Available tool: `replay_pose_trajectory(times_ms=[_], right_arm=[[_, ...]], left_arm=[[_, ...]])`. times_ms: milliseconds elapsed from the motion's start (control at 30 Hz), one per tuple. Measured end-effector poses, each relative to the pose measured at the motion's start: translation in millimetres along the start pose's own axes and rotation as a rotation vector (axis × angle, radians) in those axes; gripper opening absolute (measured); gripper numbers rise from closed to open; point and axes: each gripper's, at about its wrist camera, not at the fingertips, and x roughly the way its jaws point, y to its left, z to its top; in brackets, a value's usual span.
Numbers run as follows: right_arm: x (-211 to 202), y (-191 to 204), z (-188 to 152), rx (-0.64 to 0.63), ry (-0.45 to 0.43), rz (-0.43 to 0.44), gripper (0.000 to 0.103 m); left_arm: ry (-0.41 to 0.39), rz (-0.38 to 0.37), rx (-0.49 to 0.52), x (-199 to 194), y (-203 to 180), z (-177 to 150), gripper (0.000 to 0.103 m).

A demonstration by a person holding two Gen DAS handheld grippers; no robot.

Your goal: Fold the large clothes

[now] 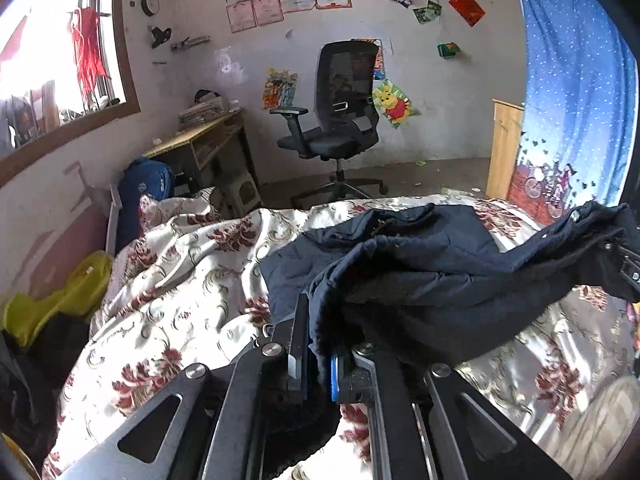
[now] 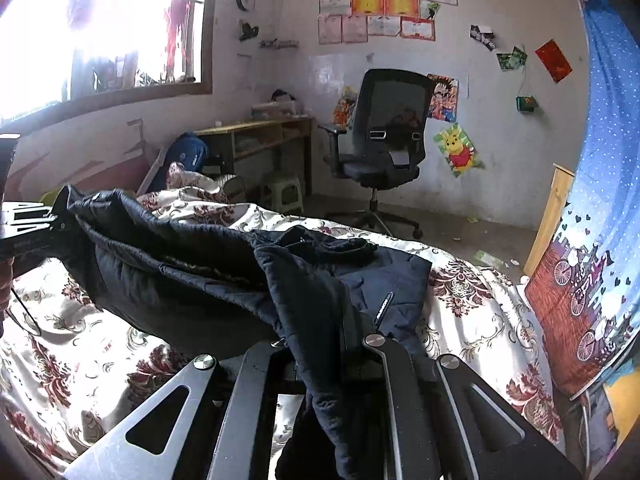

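Stretching between the two hand-held tools, the dark quilted jacket [image 1: 420, 264] hung in a sagging span above the bed. The left gripper [image 1: 316, 356] had its jaws pressed shut on one edge of the padded cloth, which bunched up right at the fingers and trailed away forward and to the right. The right gripper [image 2: 340, 364] was likewise clamped tight on the opposite edge, a fold of cloth spilling down over its fingers. From the left camera the other tool showed at the far right rim, gripping the cloth; from the right camera its partner sat at the far left rim. So the jacket's long axis ran side to side between the hands, with neither hand nearer than the other, while its far part rested on the bedspread [image 1: 192, 280] beyond them. I judged that the coming fold turned on carrying that held edge forward, away from the fingers, over the part lying flat.

The bedspread was glossy, pale with dark red flowers, and rumpled. Beyond stood an office chair [image 2: 384, 136], a wooden desk [image 2: 260, 132] under a bright window [image 2: 100, 28], and a blue curtain [image 1: 576, 92] at the right.
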Motion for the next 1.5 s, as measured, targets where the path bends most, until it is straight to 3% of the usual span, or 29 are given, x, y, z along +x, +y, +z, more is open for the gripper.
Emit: replay_pose_trajectory(times_ms=[267,600,967,1267,1500], right_arm=[[28.2,-3.2,14.6,-0.011,0.014,0.014,0.007],[70.2,0.5,39.9,-0.101,-0.010,-0.040,0.007],[166.6,8.7,81.4,-0.201,-0.050,-0.121,0.007],[241.1,12.6,101.9,-0.226,0.009,-0.156,0.007],[288.9,3.4,99.4,-0.218,0.060,-0.166,0.008]], left_arm=[[0.041,0.011,-0.050,37.5,2.2,27.3,0.007],[0.004,0.058,-0.047,88.8,3.7,49.5,0.007],[-0.010,0.052,-0.048,181.8,25.0,74.3,0.007],[0.019,0.036,-0.090,270.8,29.6,84.4,0.007],[0.036,0.039,-0.089,317.5,26.5,84.2,0.007]])
